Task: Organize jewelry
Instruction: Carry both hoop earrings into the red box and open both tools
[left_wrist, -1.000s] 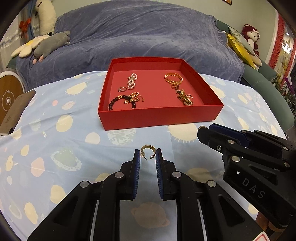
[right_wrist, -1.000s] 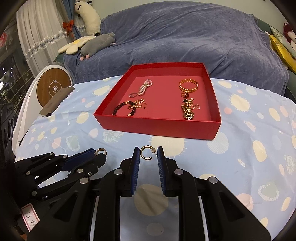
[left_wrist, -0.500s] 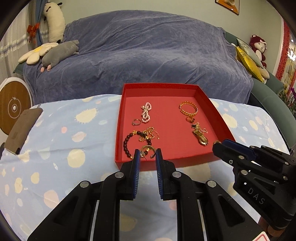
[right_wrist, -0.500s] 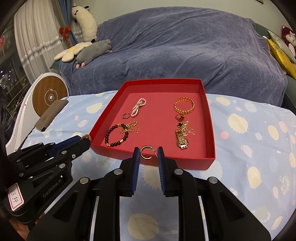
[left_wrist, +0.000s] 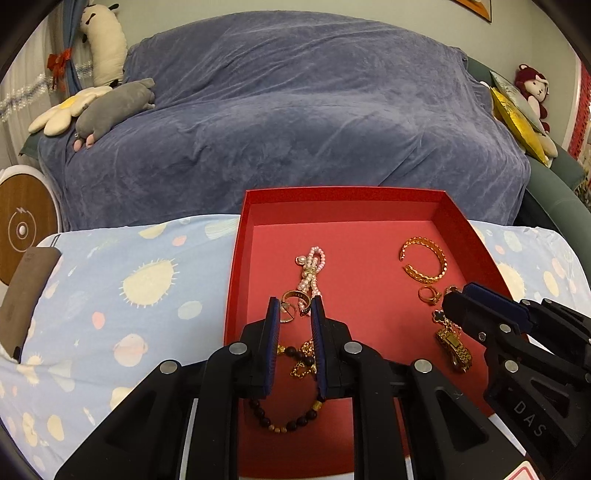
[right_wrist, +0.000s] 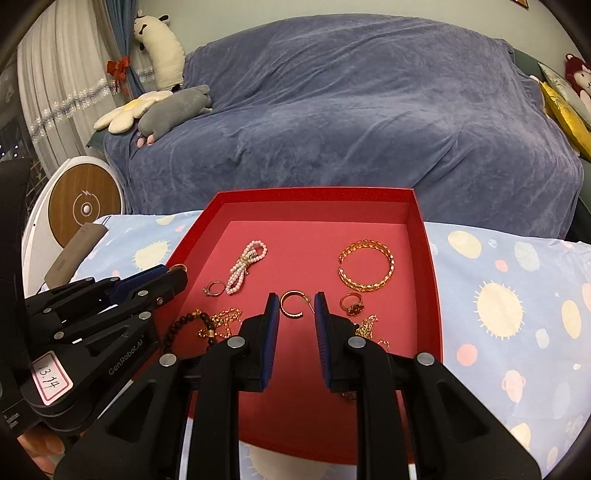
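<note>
both hoops over the red tray

my left gripper (left_wrist: 293, 312) is clenched on a gold hoop earring (left_wrist: 295, 297), and my right gripper (right_wrist: 296, 309) grasps a second gold hoop (right_wrist: 291, 304). both hang above the red tray (right_wrist: 430, 258), over the jewelry lying in it.

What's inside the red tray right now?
In the red tray: pearl strand, gold bangle, two rings, dark bead bracelet, gold chains and a watch. The tools cover part of the near floor.
</note>
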